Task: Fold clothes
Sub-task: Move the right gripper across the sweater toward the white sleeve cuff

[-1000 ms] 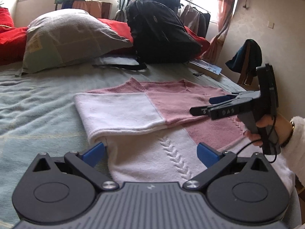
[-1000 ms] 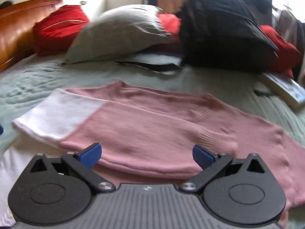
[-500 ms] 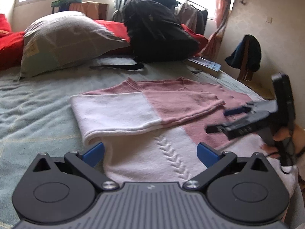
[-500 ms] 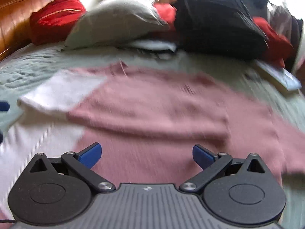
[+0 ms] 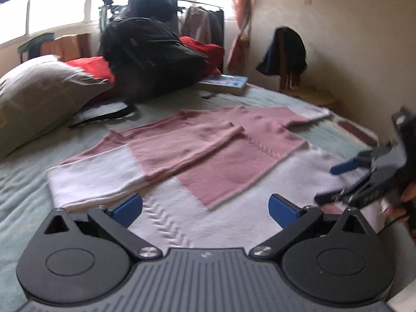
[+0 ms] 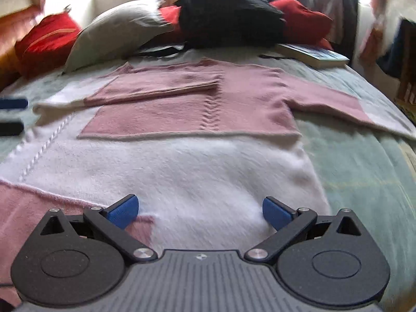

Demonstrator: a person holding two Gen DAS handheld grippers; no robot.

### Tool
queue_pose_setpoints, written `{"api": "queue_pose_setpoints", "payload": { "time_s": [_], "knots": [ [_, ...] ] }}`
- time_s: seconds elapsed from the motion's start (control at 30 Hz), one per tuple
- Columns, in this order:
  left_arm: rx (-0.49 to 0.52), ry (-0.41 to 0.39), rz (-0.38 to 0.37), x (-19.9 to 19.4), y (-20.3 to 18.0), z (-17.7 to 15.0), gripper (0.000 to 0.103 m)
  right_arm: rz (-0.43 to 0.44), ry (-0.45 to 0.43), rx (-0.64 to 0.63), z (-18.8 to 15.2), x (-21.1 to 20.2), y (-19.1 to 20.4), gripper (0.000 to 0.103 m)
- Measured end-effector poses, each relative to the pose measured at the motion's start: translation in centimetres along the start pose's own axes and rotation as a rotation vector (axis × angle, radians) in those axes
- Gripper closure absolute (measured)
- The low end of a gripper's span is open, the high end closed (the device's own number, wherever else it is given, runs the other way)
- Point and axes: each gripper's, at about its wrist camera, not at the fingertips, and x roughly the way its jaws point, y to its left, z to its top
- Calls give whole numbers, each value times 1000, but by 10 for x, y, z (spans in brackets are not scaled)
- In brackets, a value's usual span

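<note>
We find the sweater (image 6: 197,109) spread flat on the bed (image 6: 364,171), one sleeve folded across its chest, the other sleeve (image 6: 338,101) stretched out to the right. Behind it, at the head of the bed, the pillow (image 6: 117,33) lies to the left and the backpack (image 6: 228,13) in the middle, cushions behind both. The book (image 6: 312,52) rests right of the backpack. Our left gripper (image 5: 205,208) hangs over the near hem; our right gripper (image 6: 200,210) hangs further right, also over the hem. A chair (image 5: 291,59) stands beyond the bed, against the wall.
</note>
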Motion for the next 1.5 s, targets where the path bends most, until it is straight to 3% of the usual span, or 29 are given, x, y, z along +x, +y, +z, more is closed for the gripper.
{"api": "queue_pose_setpoints", "payload": {
  "time_s": [0.2,0.47,0.57,0.73,0.9,1.0,1.13,1.33,1.4,1.5],
  "knots": [
    [51,30,-10,9,-16,-3,1,-29,32,52,-19,-14,-15,0],
    [65,17,-78,8,-22,-4,1,-89,-87,184,-9,-37,-57,0],
    [69,31,-80,15,-24,-4,1,-66,-122,267,2,-36,-72,0],
    [54,71,-46,27,-20,-6,1,10,-130,172,20,-21,-49,0],
    [38,68,-76,28,-17,-7,1,5,-27,104,8,14,-39,0],
    [35,68,-93,30,-17,-8,1,23,-89,102,-12,13,-45,0],
    [25,80,-93,35,-16,-8,1,29,-103,109,-7,-3,-49,0],
    [-8,71,-124,36,-11,-7,1,-38,-186,252,23,-12,-109,0],
    [-11,64,-141,35,-11,-7,1,-85,-187,351,31,-6,-142,0],
    [-8,67,-154,37,-12,-7,1,-89,-211,490,36,-1,-188,0]
  ]
}}
